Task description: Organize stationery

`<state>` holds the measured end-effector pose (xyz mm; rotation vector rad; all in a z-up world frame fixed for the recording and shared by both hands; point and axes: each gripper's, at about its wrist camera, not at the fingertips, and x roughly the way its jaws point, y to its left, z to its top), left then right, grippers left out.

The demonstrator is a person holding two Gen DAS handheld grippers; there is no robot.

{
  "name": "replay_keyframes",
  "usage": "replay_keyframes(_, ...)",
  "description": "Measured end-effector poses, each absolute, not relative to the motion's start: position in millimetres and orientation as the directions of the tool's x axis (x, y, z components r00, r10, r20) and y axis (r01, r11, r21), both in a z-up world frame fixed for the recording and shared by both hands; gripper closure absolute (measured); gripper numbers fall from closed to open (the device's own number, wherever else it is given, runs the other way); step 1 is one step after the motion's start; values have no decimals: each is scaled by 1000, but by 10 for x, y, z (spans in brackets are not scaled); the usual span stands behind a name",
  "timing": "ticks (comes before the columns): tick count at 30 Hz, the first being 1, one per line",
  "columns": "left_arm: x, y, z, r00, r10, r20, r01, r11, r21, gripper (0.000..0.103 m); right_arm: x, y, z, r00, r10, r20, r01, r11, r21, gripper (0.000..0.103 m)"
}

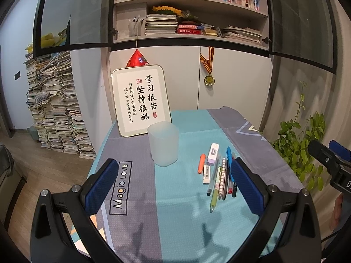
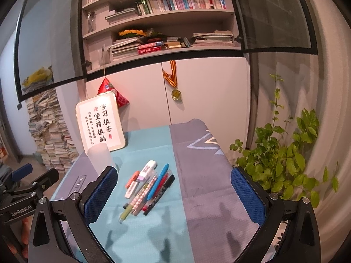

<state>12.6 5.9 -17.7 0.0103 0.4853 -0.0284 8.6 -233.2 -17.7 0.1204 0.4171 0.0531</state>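
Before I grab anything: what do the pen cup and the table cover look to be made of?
Pen cup: likely frosted plastic, matte; the framed sign behind shows faintly through it in the right wrist view. Table cover: woven fabric, matte; fine weave texture, fold creases, printed lettering.

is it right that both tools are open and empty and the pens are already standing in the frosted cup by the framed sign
Not quite. Both the left tool and the right tool are open and empty, but the pens are not in the frosted cup. They lie flat in a cluster on the tablecloth beside it, with the erasers. The left wrist view shows no pens standing in the cup by the framed sign.
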Motion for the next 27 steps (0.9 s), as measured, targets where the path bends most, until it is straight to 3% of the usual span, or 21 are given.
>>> replay_keyframes(27,298,74,-327,855,-21,-518,28,1000,5,1,297,-2279,-335,881,81,-465,-32,993,113,0)
